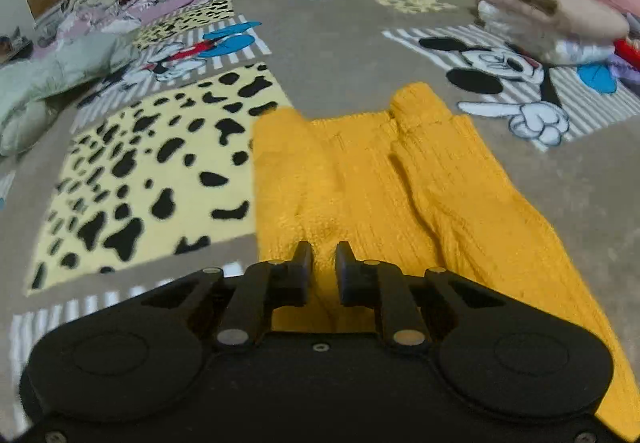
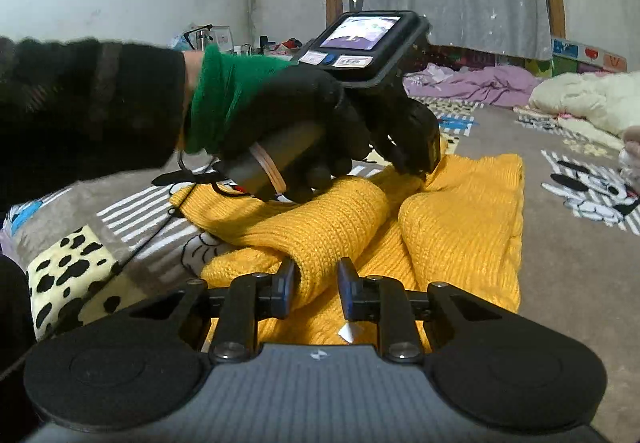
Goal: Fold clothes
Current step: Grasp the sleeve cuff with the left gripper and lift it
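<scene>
Right tongs (image 2: 316,285), as I see them, sit spread with a rolled fold of the yellow sweater (image 2: 460,227) between the fingers, not pinched. Left tongs (image 1: 324,269) stand parted by a narrow gap above the same sweater (image 1: 372,179), gripping nothing. It lies flat on the patterned blanket (image 1: 340,51). A gloved hand (image 2: 296,115) holds the left device. Folded clothes (image 1: 548,19) sit well apart.

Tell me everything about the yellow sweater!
The sweater is mustard yellow, a thick ribbed knit that looks soft. It lies flat on the cartoon blanket, partly folded, with both sleeves laid over its body, side by side. The left gripper presses down on it at one end. The right gripper is at the other end, with one sleeve between its open jaws.
</scene>
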Tool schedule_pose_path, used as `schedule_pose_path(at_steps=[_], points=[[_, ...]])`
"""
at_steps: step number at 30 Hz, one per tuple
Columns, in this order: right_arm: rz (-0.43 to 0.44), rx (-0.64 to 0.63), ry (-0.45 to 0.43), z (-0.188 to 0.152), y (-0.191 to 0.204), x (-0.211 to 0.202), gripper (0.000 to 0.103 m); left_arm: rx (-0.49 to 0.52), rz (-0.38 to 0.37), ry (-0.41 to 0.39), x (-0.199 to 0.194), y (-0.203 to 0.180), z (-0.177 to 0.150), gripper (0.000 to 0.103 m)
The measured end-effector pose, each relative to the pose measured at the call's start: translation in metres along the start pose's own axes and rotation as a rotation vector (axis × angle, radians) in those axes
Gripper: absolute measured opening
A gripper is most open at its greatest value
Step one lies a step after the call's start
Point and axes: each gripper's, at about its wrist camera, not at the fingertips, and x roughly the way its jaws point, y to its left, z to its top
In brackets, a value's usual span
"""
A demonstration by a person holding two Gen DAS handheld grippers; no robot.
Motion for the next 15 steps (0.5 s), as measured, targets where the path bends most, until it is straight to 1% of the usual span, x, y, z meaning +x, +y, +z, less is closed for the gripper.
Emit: schedule_pose_path(at_steps=[3,6,8,9,10,12,13,15], points=[[0.008,0.012,0.001,0.000,-0.001,0.000,0.024,-0.026,-0.040,-0.026,-0.010,0.010,0.007,0.014],[0.011,0.017,0.000,-0.001,-0.002,-0.001,0.024,-0.024,-0.041,-0.062,-0.009,0.011,0.022,0.014],[0.014,0.021,0.000,-0.001,-0.002,-0.001,0.024,-0.014,-0.044,-0.068,0.001,0.008,0.030,0.014],[0.015,0.023,0.000,-0.001,-0.003,-0.001,0.024,-0.020,-0.045,-0.059,0.008,0.005,0.034,0.014],[0.016,0.026,0.000,-0.001,-0.004,-0.001,0.024,-0.034,-0.031,-0.033,0.017,0.004,0.037,0.014],[0.018,0.027,0.000,-0.001,-0.005,0.000,0.024,-0.061,0.027,0.008,0.035,0.007,0.036,0.014],[0.018,0.028,0.003,-0.001,-0.006,0.001,0.024,-0.087,0.033,0.016,0.039,0.009,0.037,0.014],[0.018,0.030,0.006,-0.001,-0.007,0.002,0.024,-0.109,0.041,0.021,0.036,0.010,0.042,0.014]])
